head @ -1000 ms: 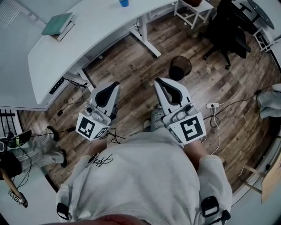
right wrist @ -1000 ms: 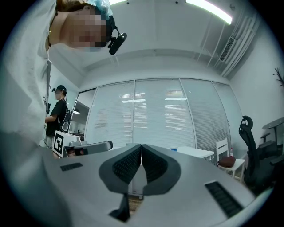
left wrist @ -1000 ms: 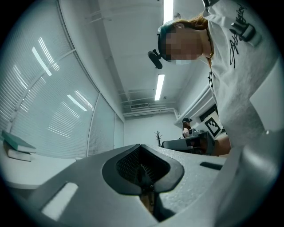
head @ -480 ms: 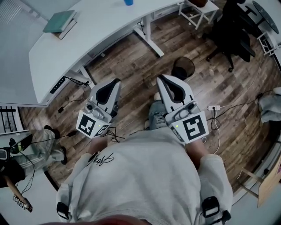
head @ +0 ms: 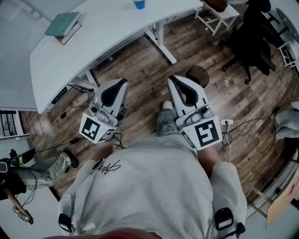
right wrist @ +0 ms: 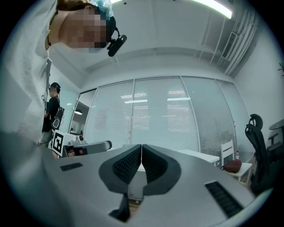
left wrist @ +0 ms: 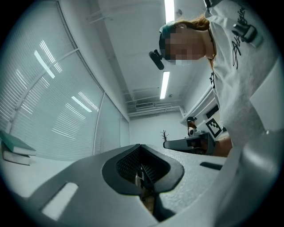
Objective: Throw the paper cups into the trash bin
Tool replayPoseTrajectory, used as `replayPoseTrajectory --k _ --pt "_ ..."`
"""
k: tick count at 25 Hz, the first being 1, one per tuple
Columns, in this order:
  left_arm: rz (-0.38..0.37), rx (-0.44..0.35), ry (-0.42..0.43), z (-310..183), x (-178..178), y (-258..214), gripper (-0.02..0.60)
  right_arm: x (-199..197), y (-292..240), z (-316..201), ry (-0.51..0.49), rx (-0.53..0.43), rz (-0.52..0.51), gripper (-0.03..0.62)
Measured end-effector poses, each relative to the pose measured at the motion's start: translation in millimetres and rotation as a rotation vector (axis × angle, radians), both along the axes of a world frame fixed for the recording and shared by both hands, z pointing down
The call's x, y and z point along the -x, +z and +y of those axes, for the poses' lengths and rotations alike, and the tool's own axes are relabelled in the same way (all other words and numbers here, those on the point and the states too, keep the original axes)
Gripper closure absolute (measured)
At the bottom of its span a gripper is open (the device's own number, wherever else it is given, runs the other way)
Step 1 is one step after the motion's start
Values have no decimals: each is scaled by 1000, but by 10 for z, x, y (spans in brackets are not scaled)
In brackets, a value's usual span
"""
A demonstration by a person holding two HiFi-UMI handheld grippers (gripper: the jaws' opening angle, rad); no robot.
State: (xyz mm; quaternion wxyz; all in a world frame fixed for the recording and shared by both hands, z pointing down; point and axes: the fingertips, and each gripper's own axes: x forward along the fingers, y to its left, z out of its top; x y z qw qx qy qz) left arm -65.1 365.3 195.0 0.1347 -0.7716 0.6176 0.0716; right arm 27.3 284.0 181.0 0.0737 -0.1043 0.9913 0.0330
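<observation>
Cup (head: 138, 3), blue, stands on the white desk (head: 93, 42) at the very top of the head view, cut off by the picture's edge and well apart from both grippers. The trash bin (head: 201, 74), dark and round, stands on the wood floor (head: 135, 70) just beyond the tip of the right gripper (head: 172, 79), which covers part of its near rim; it lies between a desk leg and the black office chair (head: 252, 37).

The right gripper's jaws are pressed together along their whole length in its own view, with nothing between them (right wrist: 141, 146). The left gripper (head: 121, 84) is closed in the same way, its ribbed pads meeting and holding nothing (left wrist: 140, 147). Both grippers are held side by side in front of the person's pale shirt (head: 149, 186), pointing away from the body toward the desk, each with its marker cube nearest the person.

A teal book (head: 63, 24) lies on the left part of the desk. A white power strip (head: 226, 122) lies on the floor to the right of the right gripper. Another person's legs (head: 42, 165) show at the lower left.
</observation>
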Motion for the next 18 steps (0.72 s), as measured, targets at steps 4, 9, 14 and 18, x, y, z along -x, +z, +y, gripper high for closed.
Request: replayPoseTrajectory --k 4,9,14,18 --pt "10 -2 -12 -216 165 24 578 177 25 -229 -11 2 3 583" --pt "16 3 -28 -469 332 7 578 367 6 -491 -35 8 5 583" --pt "15 10 -47 -698 544 4 578 576 -11 -756 -50 9 6 583" --pt "20 -6 -77 -899 739 -83 578 760 -79 -975 -78 12 8 583"
